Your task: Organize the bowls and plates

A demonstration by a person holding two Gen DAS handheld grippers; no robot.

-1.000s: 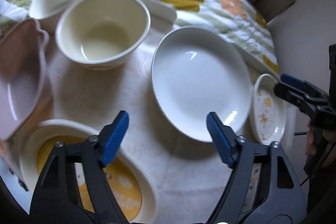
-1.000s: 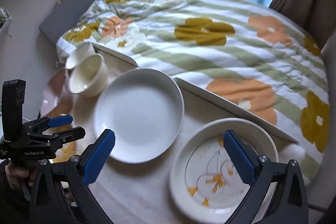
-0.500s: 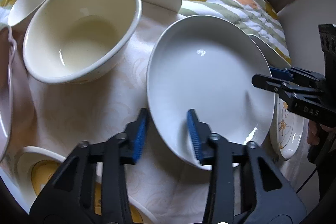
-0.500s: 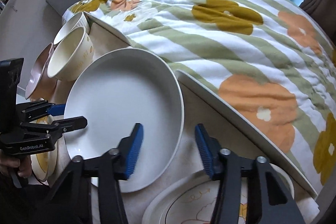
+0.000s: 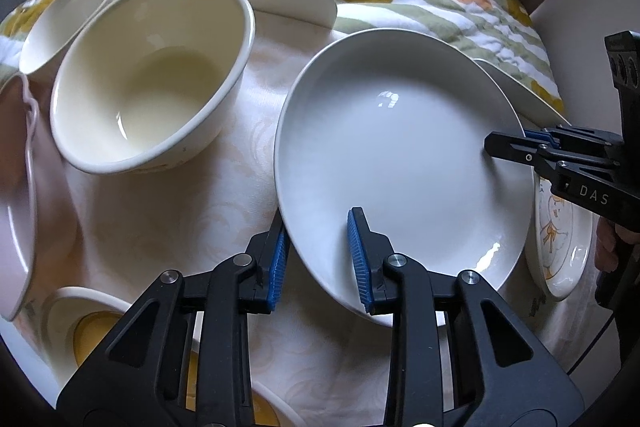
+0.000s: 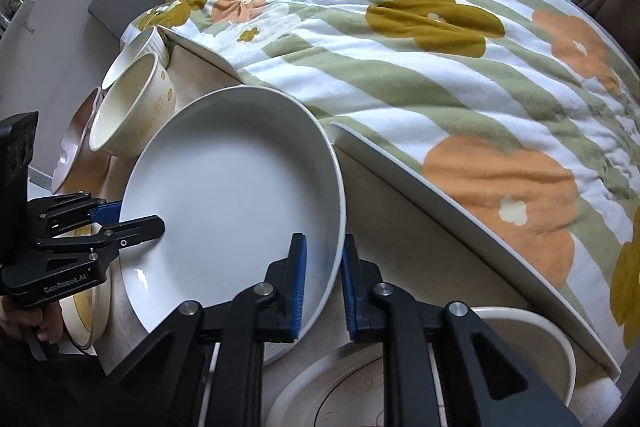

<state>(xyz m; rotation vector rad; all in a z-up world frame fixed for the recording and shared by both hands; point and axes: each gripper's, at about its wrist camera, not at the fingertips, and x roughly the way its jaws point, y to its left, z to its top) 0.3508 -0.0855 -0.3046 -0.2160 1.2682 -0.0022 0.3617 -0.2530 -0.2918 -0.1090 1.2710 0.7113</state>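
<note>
A large plain white plate (image 5: 400, 155) (image 6: 224, 203) lies in the middle of the table, and both grippers hold it by opposite edges. My left gripper (image 5: 318, 263) is shut on its near rim, one blue pad under the outer wall and one inside. In the right wrist view the left gripper (image 6: 132, 223) shows at the plate's left edge. My right gripper (image 6: 323, 283) is shut on the opposite rim and appears in the left wrist view as the right gripper (image 5: 504, 143). I cannot tell whether the plate is off the cloth.
A cream bowl (image 5: 148, 79) stands left of the plate, a small white bowl (image 5: 64, 19) behind it, and a pink dish (image 5: 16, 195) at the far left. A yellow-centred plate (image 5: 80, 323) and a decorated plate (image 6: 352, 387) lie near the table's front. A flowered quilt (image 6: 440, 47) lies beyond the table.
Both grippers came down over the white plate and went from wide open to shut on its opposite rims. The dishes look closer in both views.
</note>
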